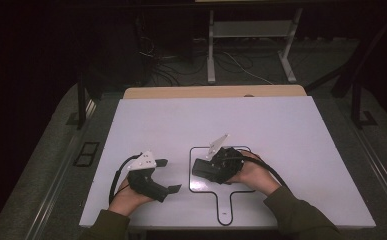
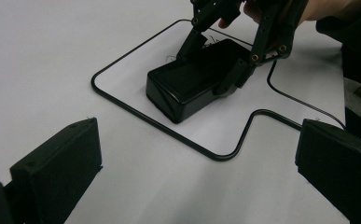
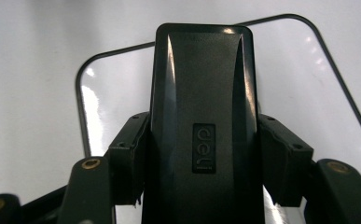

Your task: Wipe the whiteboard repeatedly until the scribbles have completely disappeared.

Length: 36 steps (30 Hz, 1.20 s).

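- Seen from the high view, the right gripper [image 1: 204, 169] lies low over the white table [image 1: 291, 150], held in the person's right hand [image 1: 253, 174], and its jaws are clamped on a black box [image 1: 207, 170]. The box sits inside a black outline [image 1: 193, 172] drawn on the table, a rounded square with a short handle shape toward the person. The left gripper [image 1: 171, 176] rests to the left of that outline, in the left hand [image 1: 127, 199], with its jaws spread wide and nothing between them. A grey three-cornered plate [image 1: 144, 160] sits on top of it, and a black cable [image 1: 115, 179] loops back from it.
- While the left gripper view looks across the table, its own two black jaws stand far apart at the bottom corners, empty. Beyond them the box [image 2: 190, 84] lies within the outline [image 2: 169, 131], its near end turned toward this camera. The right gripper [image 2: 211, 67] reaches down from the top edge and its fingers [image 2: 232, 77] press on both long sides of the box.
- Through the right gripper view, the box [image 3: 204, 93] runs straight away from the camera, a small embossed label [image 3: 204, 147] on its glossy top. One pad [image 3: 130, 154] presses its left side and another the right, a firm hold. The outline [image 3: 82, 84] curves round the far end of the box on the table.
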### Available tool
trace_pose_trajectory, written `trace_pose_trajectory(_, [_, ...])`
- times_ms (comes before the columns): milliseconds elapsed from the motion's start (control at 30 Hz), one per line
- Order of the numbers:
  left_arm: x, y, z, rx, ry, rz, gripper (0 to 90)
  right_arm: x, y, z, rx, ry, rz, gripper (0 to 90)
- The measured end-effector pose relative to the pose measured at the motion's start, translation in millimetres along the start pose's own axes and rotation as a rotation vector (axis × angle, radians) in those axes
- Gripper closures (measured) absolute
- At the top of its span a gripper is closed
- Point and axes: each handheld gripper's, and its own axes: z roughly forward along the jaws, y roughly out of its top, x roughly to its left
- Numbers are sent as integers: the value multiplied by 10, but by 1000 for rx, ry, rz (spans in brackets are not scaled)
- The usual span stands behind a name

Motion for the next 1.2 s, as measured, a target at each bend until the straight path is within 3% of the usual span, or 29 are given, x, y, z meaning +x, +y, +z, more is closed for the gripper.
trace_pose_trajectory(167, [-1,1,-4,-1,-1,4,0,-33,-2,-5,3,8,29,390])
trace_pose_trajectory(1000, [0,-1,-4,1,1,2,0,-587,-374,-204,2,-91,233,389])
trace_pose_trajectory(1200, [-1,-1,-1,1,1,2,0,-636,-426,-229,3,-114,245,389])
